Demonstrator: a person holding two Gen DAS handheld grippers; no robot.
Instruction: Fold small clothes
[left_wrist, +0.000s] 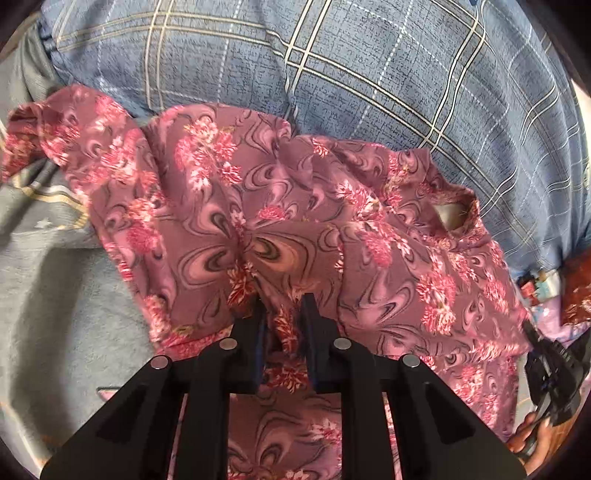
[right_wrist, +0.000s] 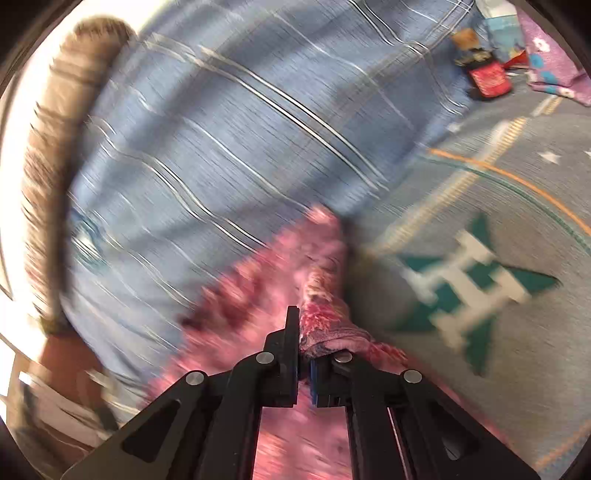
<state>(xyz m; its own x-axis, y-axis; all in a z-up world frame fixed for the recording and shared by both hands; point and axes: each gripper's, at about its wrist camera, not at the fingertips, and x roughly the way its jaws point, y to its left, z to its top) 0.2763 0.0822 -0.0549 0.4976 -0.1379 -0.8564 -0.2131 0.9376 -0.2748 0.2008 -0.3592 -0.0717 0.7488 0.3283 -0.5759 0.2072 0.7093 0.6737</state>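
A small pink garment with a red flower print (left_wrist: 280, 206) hangs spread out in front of the left wrist camera. My left gripper (left_wrist: 283, 325) is shut on a bunched fold of its near edge. In the right wrist view, which is blurred, my right gripper (right_wrist: 303, 332) is shut on another bunched part of the same flowered garment (right_wrist: 325, 317), and the cloth drapes over the right finger. The right gripper also shows at the right edge of the left wrist view (left_wrist: 550, 373), held in a hand.
A blue plaid pillow (left_wrist: 332, 66) lies behind the garment and also shows in the right wrist view (right_wrist: 207, 147). Grey bedding with a star and an H print (right_wrist: 476, 284) lies below. Small items and a purple cloth (right_wrist: 491, 74) sit far right.
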